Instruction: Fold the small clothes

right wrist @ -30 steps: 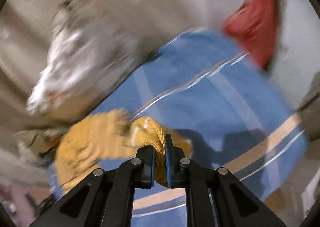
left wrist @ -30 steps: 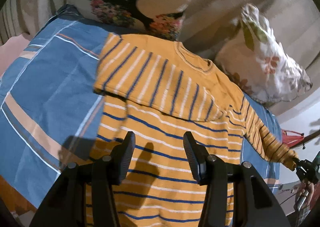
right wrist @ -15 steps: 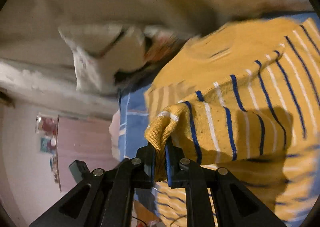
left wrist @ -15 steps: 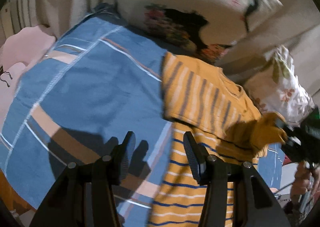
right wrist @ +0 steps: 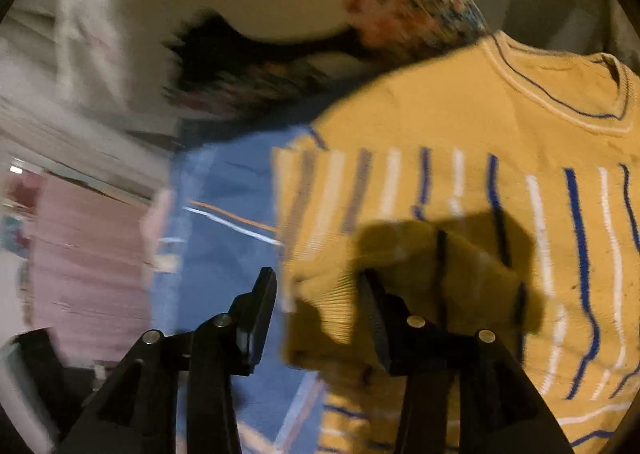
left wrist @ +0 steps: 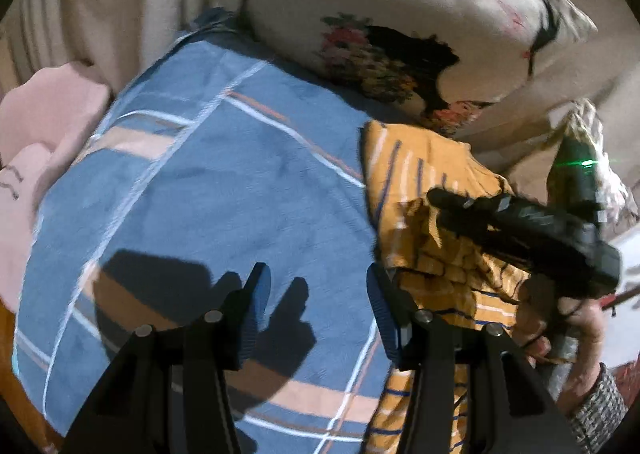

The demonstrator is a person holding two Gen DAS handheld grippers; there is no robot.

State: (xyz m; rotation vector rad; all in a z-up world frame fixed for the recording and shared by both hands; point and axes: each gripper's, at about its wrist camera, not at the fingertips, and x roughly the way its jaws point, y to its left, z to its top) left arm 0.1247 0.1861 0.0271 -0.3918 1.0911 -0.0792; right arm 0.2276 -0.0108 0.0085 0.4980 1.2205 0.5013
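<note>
A yellow sweater with blue and white stripes lies on a blue plaid bedsheet; both sleeves are folded across its body. It also shows in the left wrist view. My right gripper is open, its jaws apart just above the sweater's left edge, and the folded sleeve cuff lies free beside its right finger. In the left wrist view the right gripper reaches over the sweater. My left gripper is open and empty over the bare sheet, left of the sweater.
A floral pillow lies at the head of the bed behind the sweater. A second floral pillow sits at far right. Pink cloth lies off the bed's left side. A beige wall rises behind.
My right gripper carried the sleeve across the sweater's body, then opened and let it go. My left gripper swung left off the sweater and stayed open.
</note>
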